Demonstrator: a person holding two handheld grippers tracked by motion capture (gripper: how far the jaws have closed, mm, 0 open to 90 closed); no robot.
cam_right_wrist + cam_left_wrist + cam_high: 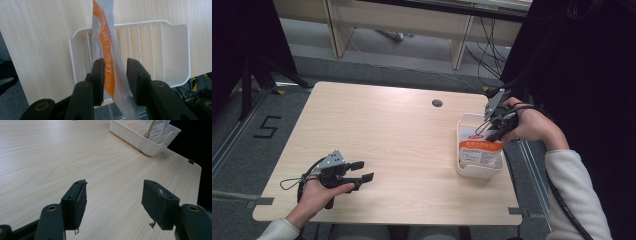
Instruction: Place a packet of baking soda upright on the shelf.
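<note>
Packet [106,47] is standing on edge in the white tray [175,52], sitting loose between the right gripper's [115,75] parted jaws; left gripper [113,202] is hovering open over the table [50,157].

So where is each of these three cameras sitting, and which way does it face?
High view: above the person's side, looking down on the pale wooden table; both hands and tongs show.
Left gripper view: on the left tongs, facing across the table.
Right gripper view: on the right tongs, facing down at the orange-and-white plastic pouch.
All share the white plastic ribbed tray.
</note>
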